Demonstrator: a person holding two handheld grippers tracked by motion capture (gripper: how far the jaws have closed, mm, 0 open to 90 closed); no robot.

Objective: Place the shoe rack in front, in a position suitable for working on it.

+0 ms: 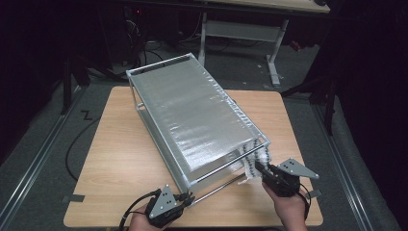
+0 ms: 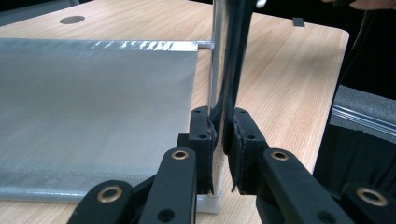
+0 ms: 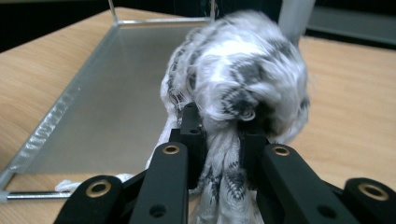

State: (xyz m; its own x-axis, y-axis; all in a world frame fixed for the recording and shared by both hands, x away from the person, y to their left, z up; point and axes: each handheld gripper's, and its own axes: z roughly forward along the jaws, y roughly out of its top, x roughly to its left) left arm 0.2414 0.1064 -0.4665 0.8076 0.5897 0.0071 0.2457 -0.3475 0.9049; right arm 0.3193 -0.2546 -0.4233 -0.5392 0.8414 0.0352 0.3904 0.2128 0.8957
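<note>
Cloth [image 3: 243, 79], white with black-grey pattern, is bunching between the jaws of our right gripper [image 3: 219, 135], which is clamping it just ahead of the pads, beside the rack's [image 1: 192, 103] near corner. We are gripping the rack's upright metal post [image 2: 223, 70] with our left gripper [image 2: 223, 135], jaws closing on it above the wooden table [image 1: 120, 149].

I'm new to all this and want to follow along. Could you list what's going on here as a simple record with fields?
Setting: wooden table
Main thing: two-tier metal rack with silver fabric shelves
Left gripper: shut on the rack's near corner post
Right gripper: shut on a black-and-white cloth
Cloth position: at the rack's near right end, beside the lower shelf
Hands: one on each gripper, entering from the bottom edge
</note>
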